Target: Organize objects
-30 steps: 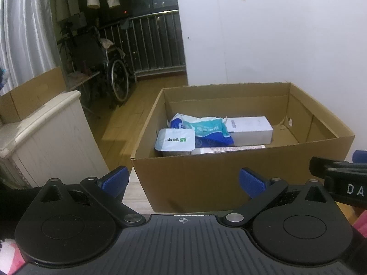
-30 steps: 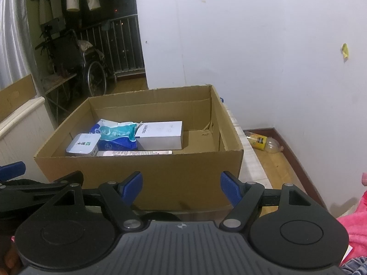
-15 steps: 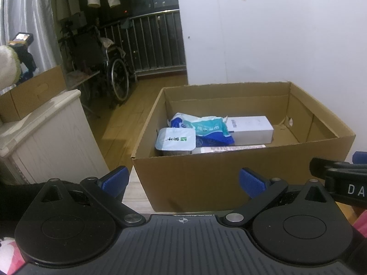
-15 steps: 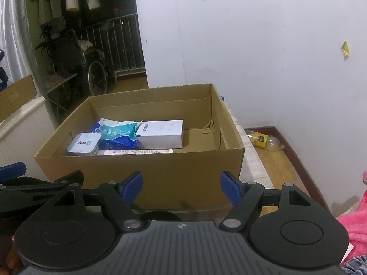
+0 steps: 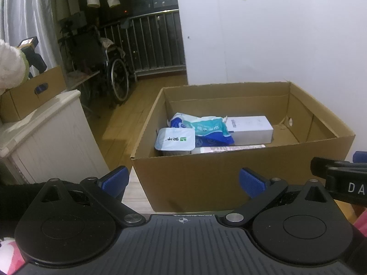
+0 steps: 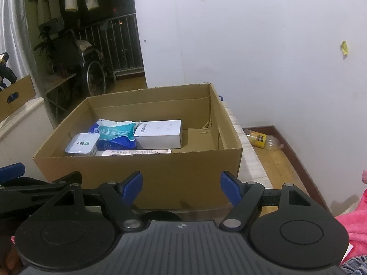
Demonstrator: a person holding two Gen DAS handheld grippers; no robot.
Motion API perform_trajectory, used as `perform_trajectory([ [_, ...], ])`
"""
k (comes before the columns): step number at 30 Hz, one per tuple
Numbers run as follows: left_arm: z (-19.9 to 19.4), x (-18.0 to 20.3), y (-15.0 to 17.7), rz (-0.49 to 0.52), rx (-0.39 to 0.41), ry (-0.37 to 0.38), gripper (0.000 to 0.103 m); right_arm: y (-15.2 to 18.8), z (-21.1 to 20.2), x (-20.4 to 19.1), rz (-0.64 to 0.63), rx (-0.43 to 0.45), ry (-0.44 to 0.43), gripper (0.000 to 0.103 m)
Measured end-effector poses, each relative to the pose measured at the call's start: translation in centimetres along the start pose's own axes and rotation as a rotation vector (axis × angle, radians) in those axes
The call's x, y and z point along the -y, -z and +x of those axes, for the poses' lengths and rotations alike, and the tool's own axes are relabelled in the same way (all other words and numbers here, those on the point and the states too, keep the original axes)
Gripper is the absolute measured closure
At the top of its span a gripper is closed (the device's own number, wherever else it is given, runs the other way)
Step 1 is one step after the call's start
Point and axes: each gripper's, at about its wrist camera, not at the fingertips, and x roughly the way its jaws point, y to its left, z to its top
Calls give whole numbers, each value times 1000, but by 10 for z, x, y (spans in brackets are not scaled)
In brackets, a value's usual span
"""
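An open cardboard box (image 5: 240, 171) (image 6: 160, 169) stands just ahead of both grippers. Inside lie a white carton (image 5: 250, 129) (image 6: 160, 133), a blue and teal pouch (image 5: 206, 129) (image 6: 117, 133), a sealed white tub (image 5: 175, 139) (image 6: 81, 145) and a flat labelled strip (image 5: 229, 148) (image 6: 133, 152). My left gripper (image 5: 183, 181) is open and empty before the box's near wall. My right gripper (image 6: 181, 186) is open and empty beside it. Each gripper shows at the edge of the other's view.
A white cabinet (image 5: 45, 137) with a cardboard box (image 5: 32, 94) on top stands at the left. A wheelchair (image 5: 101, 68) and railing are behind. A plastic bottle (image 6: 263, 138) lies on the floor by the right wall. Pink cloth (image 6: 353, 220) lies at lower right.
Both grippers and the box hold still. A white sleeve and a small lit device have come into view at the far left.
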Motion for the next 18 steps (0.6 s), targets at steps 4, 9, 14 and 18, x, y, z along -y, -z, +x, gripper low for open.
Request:
perform_trajectory([
  [4,0,0,0,7,3,-6,0,0,0,0,-2,0,0,25],
  [9,1,0,0,6,2,-6,0,0,0,0,-2,0,1,25],
  [14,1,1,1,8,1,0,0,0,0,-1,-2,-2,1,25],
  [18,1,1,2,13,2,-1,0,0,0,-1,2,-4,-1,25],
])
